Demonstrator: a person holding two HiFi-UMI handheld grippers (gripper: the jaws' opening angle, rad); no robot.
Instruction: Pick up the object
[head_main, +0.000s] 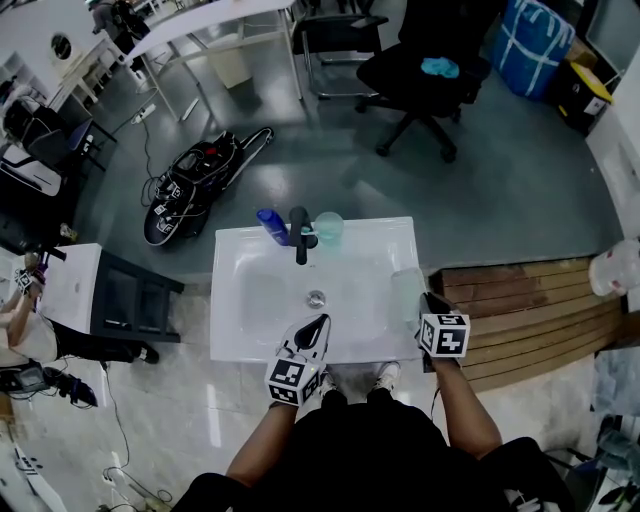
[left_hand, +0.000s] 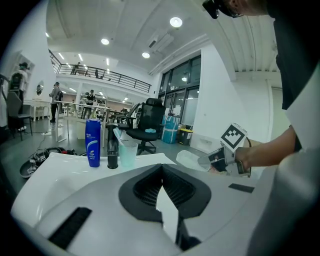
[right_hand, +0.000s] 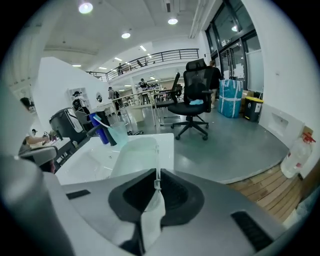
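A clear plastic dish (head_main: 407, 288) lies at the right side of the white sink (head_main: 240, 300). My right gripper (head_main: 426, 301) is shut on the dish's near rim. In the right gripper view the dish (right_hand: 131, 154) stretches away from my right gripper (right_hand: 157, 176), whose jaws pinch its thin edge. My left gripper (head_main: 314, 330) hovers over the sink's front edge, shut and holding nothing. The left gripper view shows my left gripper (left_hand: 161, 172) with its jaws meeting, and the dish (left_hand: 191, 160) off to the right in the right gripper (left_hand: 216, 161).
A blue bottle (head_main: 270, 225), a black faucet (head_main: 300, 236) and a green cup (head_main: 328, 228) stand along the sink's back edge. A wooden platform (head_main: 520, 310) lies to the right, a low cabinet (head_main: 90, 290) to the left, and an office chair (head_main: 430, 70) behind.
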